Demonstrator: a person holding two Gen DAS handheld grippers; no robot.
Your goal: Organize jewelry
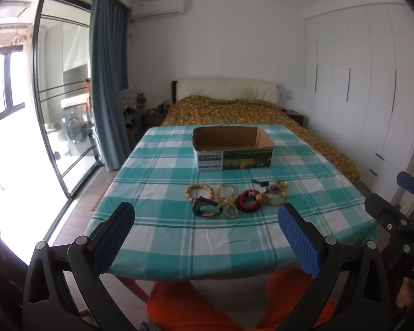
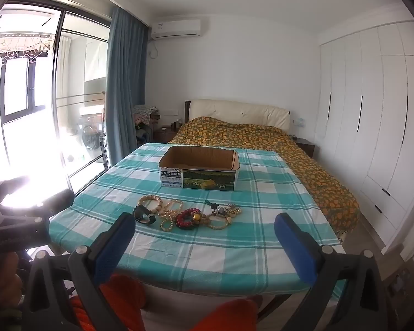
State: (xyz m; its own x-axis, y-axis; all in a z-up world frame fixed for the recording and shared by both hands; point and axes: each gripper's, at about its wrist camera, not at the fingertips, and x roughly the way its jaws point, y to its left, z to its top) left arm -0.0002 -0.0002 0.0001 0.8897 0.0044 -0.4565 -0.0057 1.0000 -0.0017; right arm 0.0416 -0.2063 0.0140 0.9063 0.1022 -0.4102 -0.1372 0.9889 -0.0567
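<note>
A heap of jewelry lies mid-table on the teal checked cloth: a wooden bead bracelet, a black band, golden bead strands, a dark red bracelet and small trinkets. Behind it stands an open cardboard box, nothing visible inside. My left gripper hovers open above the near table edge, short of the heap. The right gripper is open too, just before the same heap, with the box beyond. Nothing sits between either pair of blue pads.
A bed with an orange patterned cover runs behind the table. White wardrobe doors line the right wall, glass doors and a blue curtain the left. Orange-clad legs of the person show below the table edge.
</note>
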